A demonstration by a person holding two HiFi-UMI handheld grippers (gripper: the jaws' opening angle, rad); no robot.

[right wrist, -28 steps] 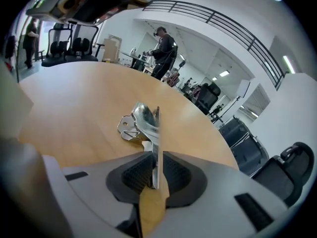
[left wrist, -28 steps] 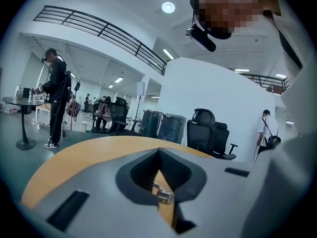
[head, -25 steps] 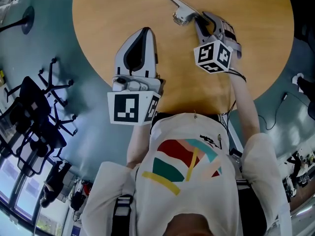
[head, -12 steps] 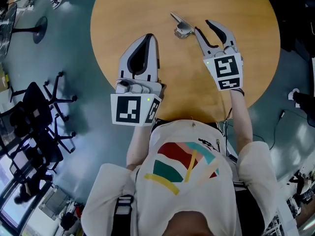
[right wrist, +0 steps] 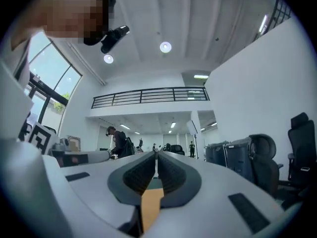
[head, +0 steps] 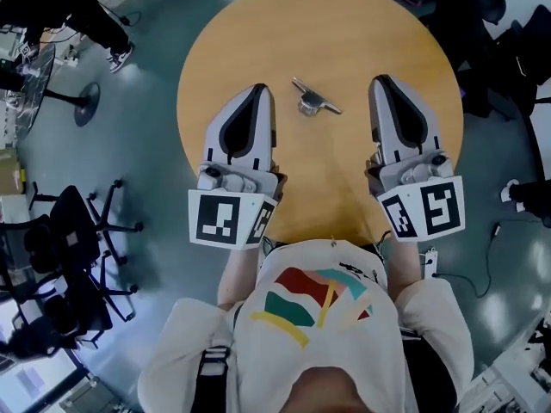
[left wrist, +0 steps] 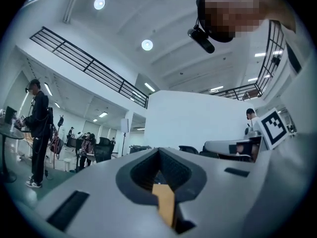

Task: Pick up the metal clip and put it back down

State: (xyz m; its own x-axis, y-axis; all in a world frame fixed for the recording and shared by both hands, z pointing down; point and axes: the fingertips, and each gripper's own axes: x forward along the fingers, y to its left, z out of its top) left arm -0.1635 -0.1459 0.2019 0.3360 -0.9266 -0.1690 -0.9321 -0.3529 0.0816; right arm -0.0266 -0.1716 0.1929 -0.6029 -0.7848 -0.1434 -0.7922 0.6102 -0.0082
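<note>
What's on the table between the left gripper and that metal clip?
Nothing. The head view shows only bare wooden table between the left gripper and the clip.

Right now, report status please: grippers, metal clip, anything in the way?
Left gripper shut, empty. Right gripper closing, empty. Metal clip lies on the table between them, untouched. Nothing blocks it.

Honey-tan wood table (head: 344,41); silvery-grey metal clip (head: 314,101); white shirt (head: 344,351) printed with red, teal and yellow bands; grey-blue floor (head: 146,170); black chairs (head: 52,239).
</note>
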